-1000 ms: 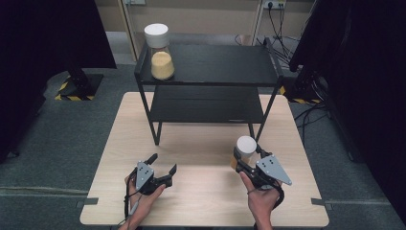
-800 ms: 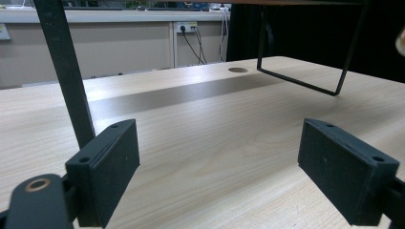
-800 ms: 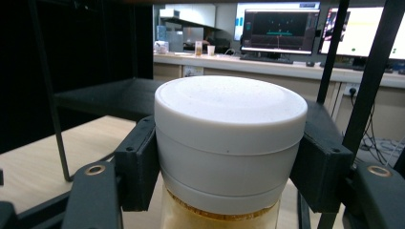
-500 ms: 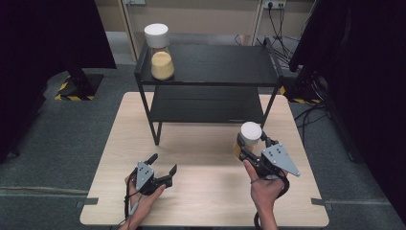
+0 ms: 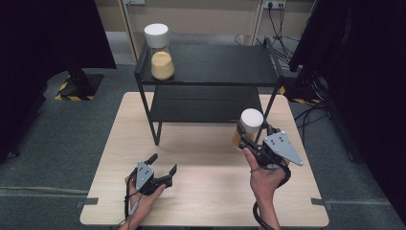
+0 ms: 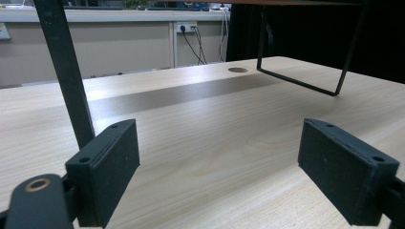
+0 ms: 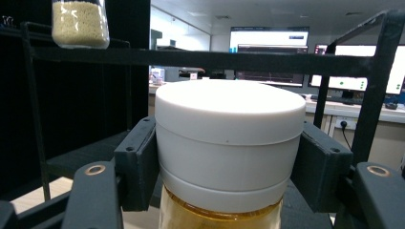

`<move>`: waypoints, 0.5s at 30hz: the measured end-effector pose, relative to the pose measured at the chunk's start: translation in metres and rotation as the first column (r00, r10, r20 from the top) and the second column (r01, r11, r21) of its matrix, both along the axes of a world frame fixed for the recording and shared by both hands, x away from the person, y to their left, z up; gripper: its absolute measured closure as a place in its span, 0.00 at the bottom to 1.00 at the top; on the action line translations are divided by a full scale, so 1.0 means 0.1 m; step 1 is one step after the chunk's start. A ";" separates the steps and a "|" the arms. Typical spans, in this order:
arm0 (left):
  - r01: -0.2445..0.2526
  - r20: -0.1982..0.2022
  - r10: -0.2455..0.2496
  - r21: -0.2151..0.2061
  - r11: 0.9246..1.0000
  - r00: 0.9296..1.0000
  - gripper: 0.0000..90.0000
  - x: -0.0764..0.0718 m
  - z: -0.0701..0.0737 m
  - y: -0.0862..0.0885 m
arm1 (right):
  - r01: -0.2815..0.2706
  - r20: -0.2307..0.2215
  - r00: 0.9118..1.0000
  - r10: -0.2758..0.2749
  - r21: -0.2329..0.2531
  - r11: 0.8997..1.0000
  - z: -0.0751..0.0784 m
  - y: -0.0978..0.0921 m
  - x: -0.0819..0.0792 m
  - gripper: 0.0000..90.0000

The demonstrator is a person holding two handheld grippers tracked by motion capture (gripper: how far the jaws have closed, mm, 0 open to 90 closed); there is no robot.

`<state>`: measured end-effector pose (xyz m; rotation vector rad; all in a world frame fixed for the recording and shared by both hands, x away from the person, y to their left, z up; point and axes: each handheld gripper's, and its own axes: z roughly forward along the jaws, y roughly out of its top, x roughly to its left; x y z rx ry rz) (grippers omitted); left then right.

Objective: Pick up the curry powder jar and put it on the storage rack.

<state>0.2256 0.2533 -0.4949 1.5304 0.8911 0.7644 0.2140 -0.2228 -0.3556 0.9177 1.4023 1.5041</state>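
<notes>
My right gripper [image 5: 250, 135] is shut on a jar with a white lid [image 5: 251, 121] and yellow contents, held in the air over the table's right side, near the shelf's front right leg. In the right gripper view both jaws press the white lid [image 7: 229, 138] from the sides. A second jar [image 5: 160, 51] with a white lid and yellowish grains stands on the top left of the black two-tier shelf [image 5: 215, 67]; its lower part [image 7: 79, 24] appears at the upper left of the right gripper view. My left gripper [image 5: 162, 165] rests low over the table's front left, open and holding nothing between its jaws.
The wooden table [image 5: 206, 201] carries the black shelf at its back half. A shelf leg [image 6: 67, 71] stands close ahead of my left gripper. Dark curtains flank both sides, and cables lie on the floor at the far right.
My right gripper has lifted the jar off the table and carried it up and toward the shelf. The left gripper has stayed in place.
</notes>
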 end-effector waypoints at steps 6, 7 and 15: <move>0.000 0.000 0.000 0.000 1.000 1.000 0.15 0.00 0.00 0.00 | -0.001 0.014 1.000 0.001 0.007 1.000 0.09 0.02 0.04 0.38; -0.001 0.001 0.001 0.000 1.000 1.000 0.15 0.00 0.00 0.00 | 0.000 0.017 1.000 0.000 0.007 1.000 0.11 0.02 0.04 0.38; 0.000 0.000 0.000 0.001 1.000 1.000 0.15 0.00 0.00 0.00 | 0.007 0.038 0.999 -0.008 0.016 1.000 0.22 0.03 0.09 0.38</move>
